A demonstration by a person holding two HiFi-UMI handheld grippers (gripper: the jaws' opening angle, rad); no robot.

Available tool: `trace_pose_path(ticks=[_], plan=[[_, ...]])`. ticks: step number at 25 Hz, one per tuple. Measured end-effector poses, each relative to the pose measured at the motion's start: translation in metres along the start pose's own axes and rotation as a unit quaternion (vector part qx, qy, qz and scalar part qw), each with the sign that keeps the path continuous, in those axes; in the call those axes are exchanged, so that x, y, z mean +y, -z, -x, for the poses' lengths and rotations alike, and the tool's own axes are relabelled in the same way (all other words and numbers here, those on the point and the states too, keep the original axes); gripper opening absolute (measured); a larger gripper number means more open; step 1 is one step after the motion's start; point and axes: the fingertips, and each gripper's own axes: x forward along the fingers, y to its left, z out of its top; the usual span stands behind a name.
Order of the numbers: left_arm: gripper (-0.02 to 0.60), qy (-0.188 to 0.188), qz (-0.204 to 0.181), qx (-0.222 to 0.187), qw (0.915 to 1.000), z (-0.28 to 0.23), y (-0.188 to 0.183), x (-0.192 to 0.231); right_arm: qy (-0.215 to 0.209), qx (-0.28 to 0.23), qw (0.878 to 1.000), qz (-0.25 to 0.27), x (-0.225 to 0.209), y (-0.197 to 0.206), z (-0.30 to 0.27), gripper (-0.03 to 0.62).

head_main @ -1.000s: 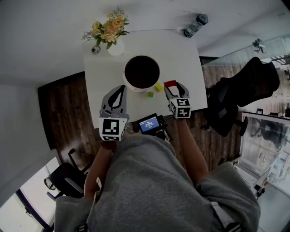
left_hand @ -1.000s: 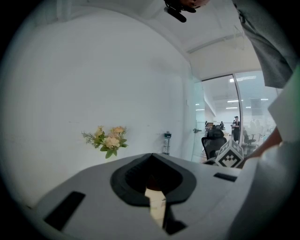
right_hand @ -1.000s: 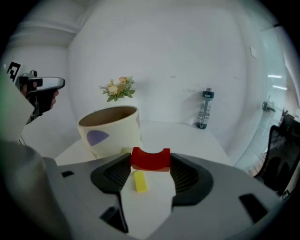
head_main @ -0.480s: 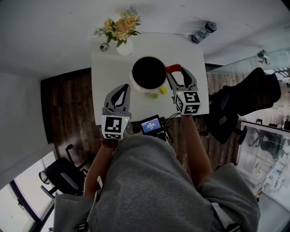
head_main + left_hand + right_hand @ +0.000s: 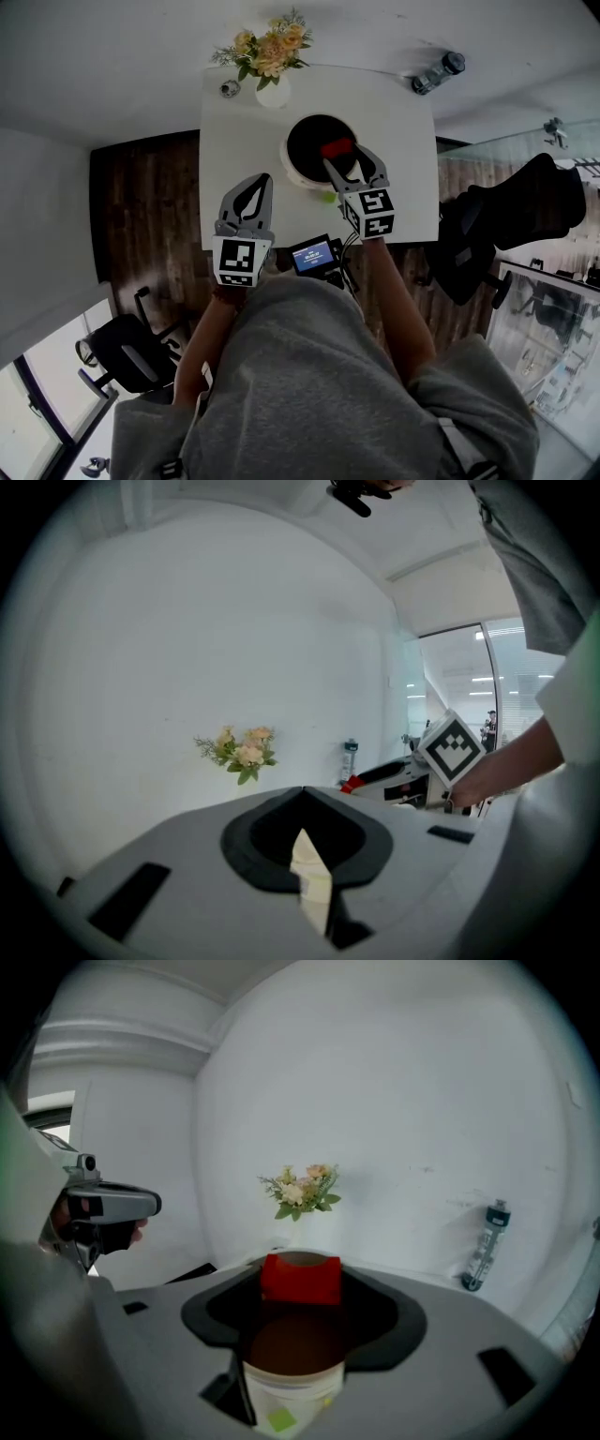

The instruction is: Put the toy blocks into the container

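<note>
Dropping time is coming: the right tool (image 5: 343, 159) is pinching the red block (image 5: 300, 1280) over the dark mouth of the container (image 5: 294, 1384), upper middle of the head view. Its long side is running left to right. Next, I think, those jaws are needing to spread. The left tool (image 5: 250, 180) is pressed together, empty, over the tabletop (image 5: 234, 122). A green block (image 5: 279, 1419) is waiting beside the container.

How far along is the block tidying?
No block shows inside the container yet. The right gripper holds a red block over it. A green block lies on the table beside the container, waiting. The left gripper is shut and empty.
</note>
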Motion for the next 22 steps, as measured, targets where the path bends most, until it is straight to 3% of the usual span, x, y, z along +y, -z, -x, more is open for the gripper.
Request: trace_pose_path(ticks=[22], plan=[[0.008, 0.002, 0.002, 0.007, 1.0000, -0.003, 0.007, 0.007, 0.003, -0.002, 1.000, 0.011, 0.009, 0.002, -0.008, 0.267]])
